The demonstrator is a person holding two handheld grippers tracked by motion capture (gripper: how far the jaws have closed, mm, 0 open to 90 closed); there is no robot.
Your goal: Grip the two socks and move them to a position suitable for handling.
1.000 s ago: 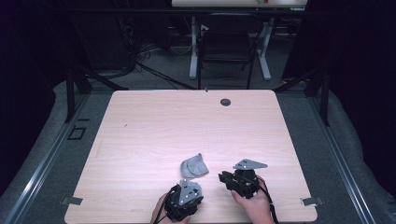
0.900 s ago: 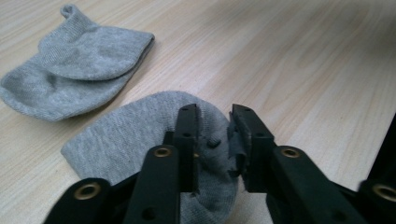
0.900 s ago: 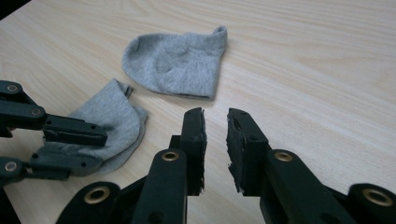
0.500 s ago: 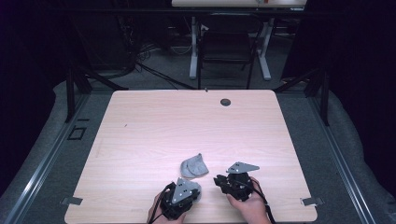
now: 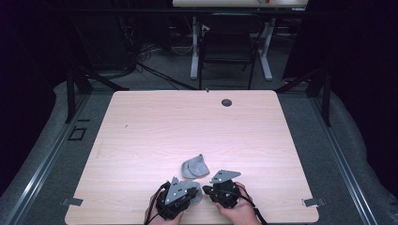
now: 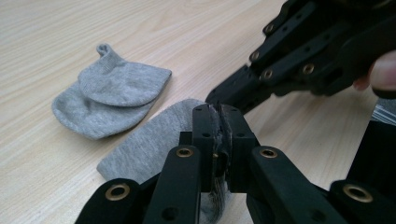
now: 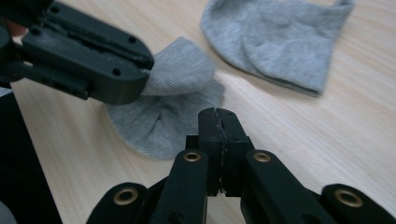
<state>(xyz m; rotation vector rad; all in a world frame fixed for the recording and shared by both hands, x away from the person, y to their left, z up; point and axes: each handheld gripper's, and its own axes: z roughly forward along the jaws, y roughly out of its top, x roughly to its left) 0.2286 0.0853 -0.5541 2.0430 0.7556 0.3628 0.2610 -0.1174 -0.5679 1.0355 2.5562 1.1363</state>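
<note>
Left gripper view: left gripper (image 6: 219,122), jaws just closed, pinches the edge of a grey sock (image 6: 154,140) lying on the table (image 6: 60,28); a second sock (image 6: 109,95) lies folded just beyond. Right gripper (image 7: 218,122), its jaws just closed with nothing between them, hovers beside the pinched sock.

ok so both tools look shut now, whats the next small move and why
Probably a small lift of the left tool: it is shut on an edge of the near grey knitted sock, which lies flat on the pale wooden table. The right tool, just closed, seems shut beside the fabric, so it likely needs to reopen and regrasp.
</note>
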